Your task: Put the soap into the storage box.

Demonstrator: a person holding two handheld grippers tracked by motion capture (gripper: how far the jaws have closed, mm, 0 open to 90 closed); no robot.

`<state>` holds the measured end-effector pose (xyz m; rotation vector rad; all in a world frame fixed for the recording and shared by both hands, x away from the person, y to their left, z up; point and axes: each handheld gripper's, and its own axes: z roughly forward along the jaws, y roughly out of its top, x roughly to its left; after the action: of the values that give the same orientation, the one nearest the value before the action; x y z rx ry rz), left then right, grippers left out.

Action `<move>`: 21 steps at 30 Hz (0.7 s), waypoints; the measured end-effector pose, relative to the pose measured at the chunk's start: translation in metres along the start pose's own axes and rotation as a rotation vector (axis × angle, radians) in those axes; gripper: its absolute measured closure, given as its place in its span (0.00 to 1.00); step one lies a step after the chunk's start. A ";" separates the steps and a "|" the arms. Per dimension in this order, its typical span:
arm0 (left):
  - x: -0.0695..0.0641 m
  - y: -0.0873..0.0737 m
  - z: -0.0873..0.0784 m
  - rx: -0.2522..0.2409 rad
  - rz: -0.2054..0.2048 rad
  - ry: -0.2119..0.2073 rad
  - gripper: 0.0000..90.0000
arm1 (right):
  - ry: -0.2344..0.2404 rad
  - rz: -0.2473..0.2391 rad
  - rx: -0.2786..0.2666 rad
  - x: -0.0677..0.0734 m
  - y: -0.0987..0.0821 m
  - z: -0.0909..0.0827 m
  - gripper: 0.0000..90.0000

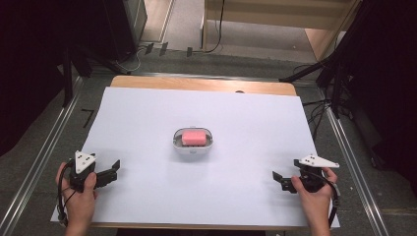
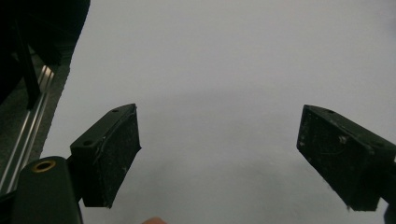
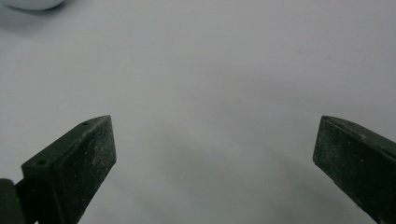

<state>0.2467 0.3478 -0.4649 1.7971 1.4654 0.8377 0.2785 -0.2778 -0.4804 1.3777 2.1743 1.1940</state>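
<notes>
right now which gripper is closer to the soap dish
Left, by a little. The left gripper sits toward the table's near left corner, the right gripper toward the near right; the soap dish lies mid-table between them, untouched.

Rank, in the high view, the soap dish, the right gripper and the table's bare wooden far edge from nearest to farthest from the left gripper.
1. Soap dish, table centre, holding pink soap.
2. Right gripper, near right; open, like the left gripper.
3. Wooden far edge, farthest.
</notes>
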 end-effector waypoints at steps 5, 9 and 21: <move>0.000 0.000 0.000 0.001 -0.003 0.002 0.16 | -0.021 0.011 -0.016 -0.006 -0.007 -0.014 0.00; 0.001 0.000 0.000 0.004 -0.012 -0.001 0.16 | -0.038 0.033 -0.035 -0.014 -0.012 -0.026 0.00; 0.004 0.000 0.000 0.006 -0.042 -0.009 0.16 | -0.055 0.099 -0.102 -0.032 -0.031 -0.041 0.00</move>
<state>0.2480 0.3519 -0.4645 1.7669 1.4963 0.8040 0.2492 -0.3310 -0.4849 1.4714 2.0004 1.2681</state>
